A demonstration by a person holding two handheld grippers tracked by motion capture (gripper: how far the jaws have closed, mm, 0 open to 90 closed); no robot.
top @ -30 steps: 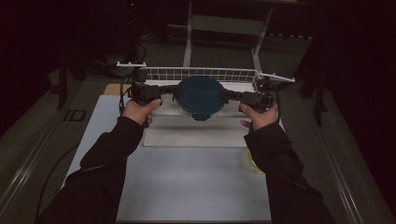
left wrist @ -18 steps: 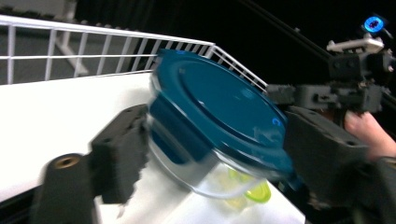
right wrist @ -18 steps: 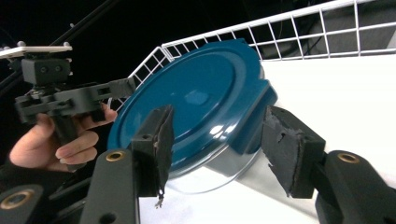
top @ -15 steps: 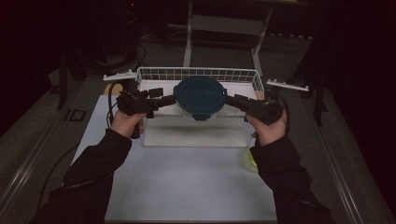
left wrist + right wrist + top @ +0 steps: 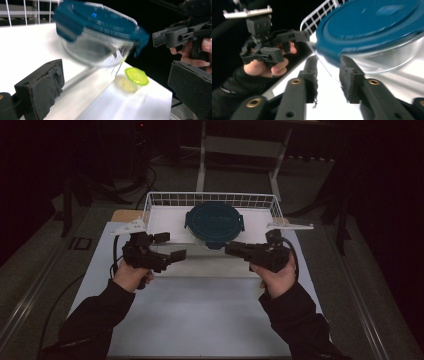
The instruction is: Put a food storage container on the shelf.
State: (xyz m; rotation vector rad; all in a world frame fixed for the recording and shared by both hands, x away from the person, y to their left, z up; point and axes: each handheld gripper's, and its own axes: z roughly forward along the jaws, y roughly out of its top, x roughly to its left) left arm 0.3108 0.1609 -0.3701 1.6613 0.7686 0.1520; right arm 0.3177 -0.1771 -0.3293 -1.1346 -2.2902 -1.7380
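Both grippers flank the teal-lidded glass container (image 5: 214, 225) sitting in the white wire basket (image 5: 155, 200): left gripper (image 5: 169, 247) spread wide, empty, near-left of it; right gripper (image 5: 231, 249) partly closed on nothing, just near-right and closer.

Desk (image 5: 200, 320): white top, grey surround. Wire basket (image 5: 150, 202): white, at desk's far edge. Yellow-green lid (image 5: 136, 75): small, flat on desk nr right edge. Metal frame legs (image 5: 202, 160): behind desk, dim bkgd.
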